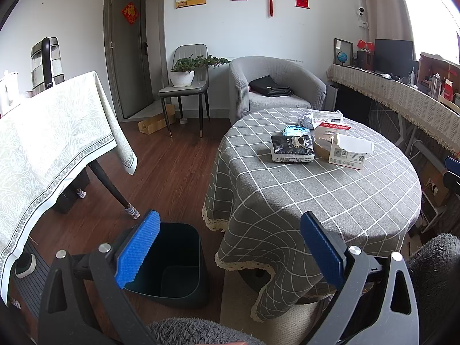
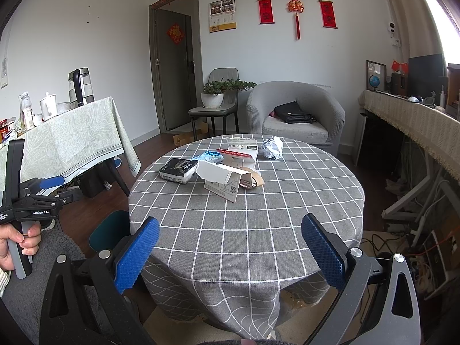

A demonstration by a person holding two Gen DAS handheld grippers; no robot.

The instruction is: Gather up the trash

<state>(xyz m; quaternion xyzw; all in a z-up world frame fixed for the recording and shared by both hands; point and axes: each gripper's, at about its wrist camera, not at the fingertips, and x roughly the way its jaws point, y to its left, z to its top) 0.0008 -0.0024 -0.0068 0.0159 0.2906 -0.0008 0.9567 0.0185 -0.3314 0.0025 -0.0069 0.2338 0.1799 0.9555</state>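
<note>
Left wrist view: left gripper (image 1: 230,247) spread wide, blue pads (image 1: 138,248) holding nothing, hovering above dark rectangular plastic bin (image 1: 178,261) on the wood floor, just beside the round table with grey checked cloth (image 1: 316,189). Trash clustered mid-table, five pieces: black printed pouch (image 1: 291,149), pale blue wrapper (image 1: 296,130), torn white-and-red carton (image 1: 345,146), crumpled silver foil ball (image 1: 306,120), flat white printed packet (image 1: 327,116).

Right wrist view: right gripper (image 2: 230,248) also spread wide, empty, low over the near table edge. Same five pieces, well beyond the fingertips. Left gripper's handle in a hand (image 2: 17,244) at far left.
</note>
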